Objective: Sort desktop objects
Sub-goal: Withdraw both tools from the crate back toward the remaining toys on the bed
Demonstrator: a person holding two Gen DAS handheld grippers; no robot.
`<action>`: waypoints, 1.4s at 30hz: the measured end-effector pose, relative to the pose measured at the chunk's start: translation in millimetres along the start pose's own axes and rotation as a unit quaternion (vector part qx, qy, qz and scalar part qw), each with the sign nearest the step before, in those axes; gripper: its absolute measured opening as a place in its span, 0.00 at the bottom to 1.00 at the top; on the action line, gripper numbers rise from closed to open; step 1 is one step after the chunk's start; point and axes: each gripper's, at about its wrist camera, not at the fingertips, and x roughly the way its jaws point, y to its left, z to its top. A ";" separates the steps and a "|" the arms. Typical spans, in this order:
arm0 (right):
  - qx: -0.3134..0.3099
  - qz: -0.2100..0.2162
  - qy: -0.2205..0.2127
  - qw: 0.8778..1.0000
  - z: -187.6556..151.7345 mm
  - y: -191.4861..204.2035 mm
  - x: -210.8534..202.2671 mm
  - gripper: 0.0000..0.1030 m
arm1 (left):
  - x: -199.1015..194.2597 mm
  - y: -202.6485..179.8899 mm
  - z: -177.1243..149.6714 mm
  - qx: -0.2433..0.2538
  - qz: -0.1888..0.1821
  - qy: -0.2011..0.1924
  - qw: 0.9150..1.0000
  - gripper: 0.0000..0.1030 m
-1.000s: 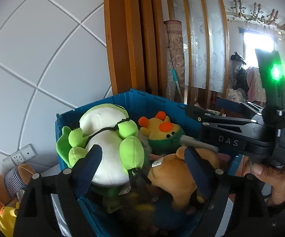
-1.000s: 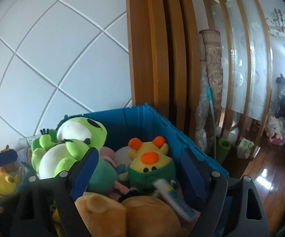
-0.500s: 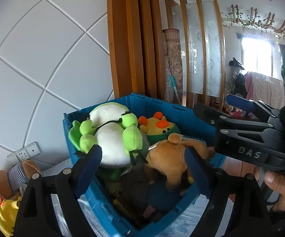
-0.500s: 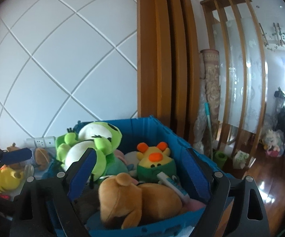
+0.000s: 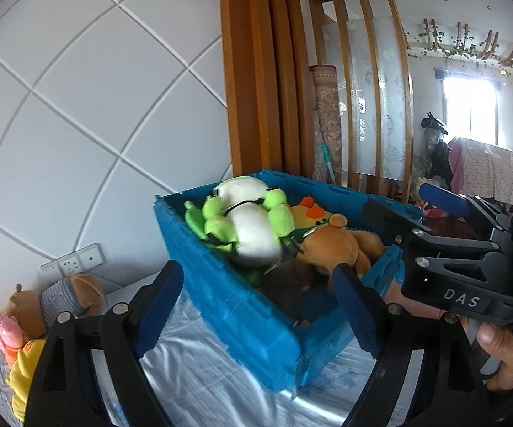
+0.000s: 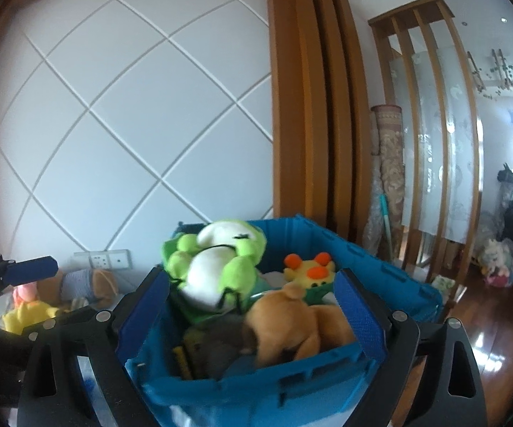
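Plush toys fill a blue crate [image 5: 256, 327] that stands at the right end of the desk [image 5: 192, 384], against the wooden wall post. A green frog plush [image 5: 245, 220] lies on top toward the crate's far left corner; a brown bear [image 5: 338, 249] lies beside it nearer the right wall. More toys [image 5: 25, 323] are heaped loose at the desk's far left corner, under the wall sockets [image 5: 73, 261]. The left gripper [image 5: 256, 306] hangs empty, jaws apart, with that heap to its left, so I judge it the nearer hand. The right gripper [image 6: 256, 316] faces the crate squarely, jaws opening, pressing on nothing.
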 end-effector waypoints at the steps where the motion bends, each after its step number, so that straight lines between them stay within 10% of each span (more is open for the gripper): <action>1: 0.001 0.002 -0.002 1.000 -1.3 4.4 -4.3 0.95 | -3.9 2.8 -3.4 -0.001 0.003 0.001 1.000 0.84; 42: -0.041 0.184 0.016 0.982 -40.2 193.8 -37.8 0.98 | -114.7 130.2 -99.1 -0.074 0.175 0.045 0.981 0.84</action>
